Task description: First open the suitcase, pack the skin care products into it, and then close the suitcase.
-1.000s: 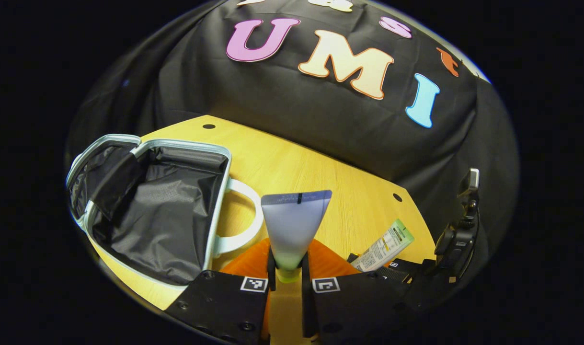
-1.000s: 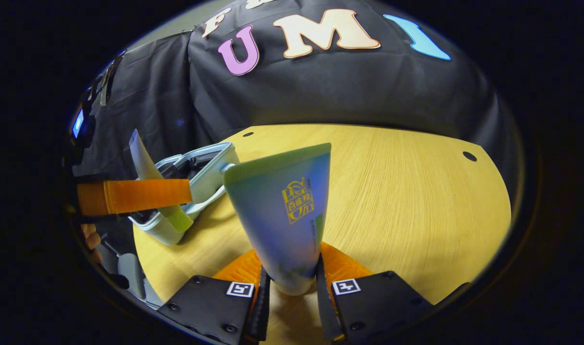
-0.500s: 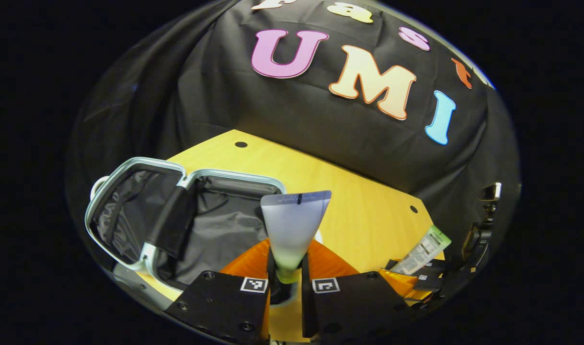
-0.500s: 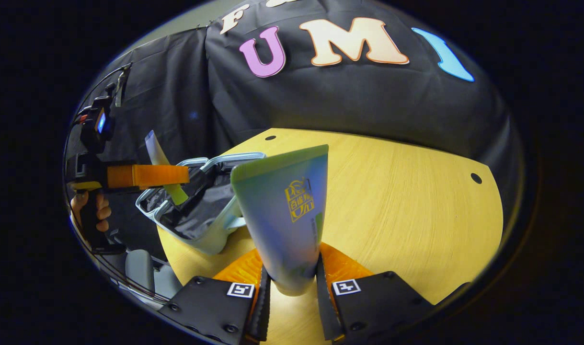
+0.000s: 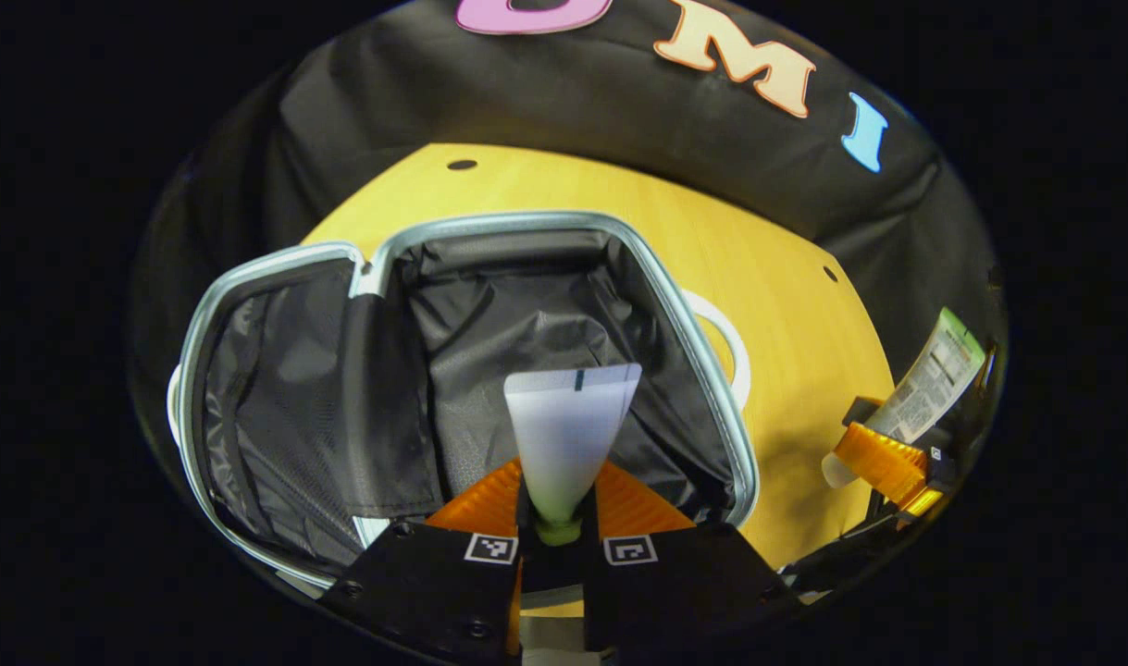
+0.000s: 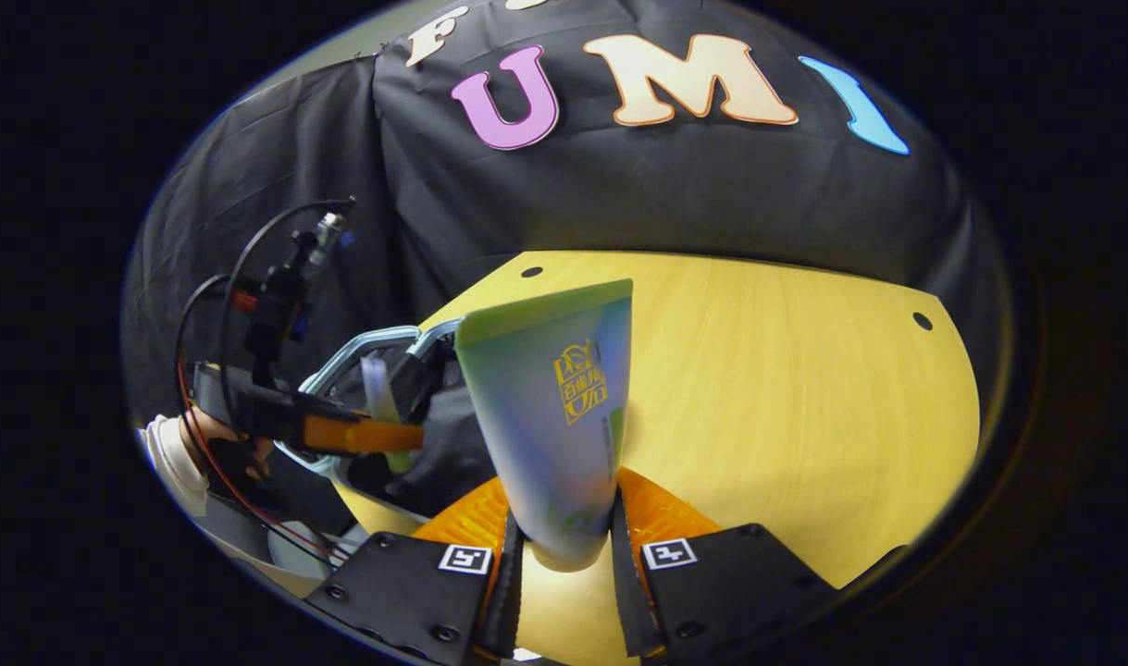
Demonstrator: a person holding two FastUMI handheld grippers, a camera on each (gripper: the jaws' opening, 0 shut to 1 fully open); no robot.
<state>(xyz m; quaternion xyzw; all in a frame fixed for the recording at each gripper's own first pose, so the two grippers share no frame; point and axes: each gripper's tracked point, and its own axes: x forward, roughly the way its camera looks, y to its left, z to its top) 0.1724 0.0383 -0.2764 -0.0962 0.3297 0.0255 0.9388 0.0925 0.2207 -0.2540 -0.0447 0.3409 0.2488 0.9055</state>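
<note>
Two tools and two skin care tubes are present, with one suitcase on one table.

In the left gripper view, the left tool [image 5: 554, 532] sits at the bottom centre of the frame, its two fingers pressed on the narrow cap end of the pale tube [image 5: 568, 435]. The tube stands upright, its flat crimped end uppermost. Behind it, the suitcase [image 5: 526, 227] lies open on the wooden table [image 5: 786, 305]. Two dark-lined compartments are visible: one on the left of the frame and one in the centre. The pale tube shows against the lining of the centre compartment. One white handle [image 5: 732, 342] projects from the right rim of the suitcase.

At the right edge of the same view, the right tool [image 5: 883, 462] holds the green-and-white tube [image 5: 929, 384], tilted up and to the right.

In the right gripper view, the right tool [image 6: 564, 555] at the bottom centre grips the lower end of the green-and-white tube [image 6: 554, 407], both fingers pressing on it. At the left of the frame, the left tool [image 6: 365, 433] holds the pale tube [image 6: 377, 384] in front of the open suitcase [image 6: 360, 347]. A hand [image 6: 212, 435] with a white sleeve holds that tool. The table [image 6: 786, 388] shows two small round holes near its far edge.
</note>
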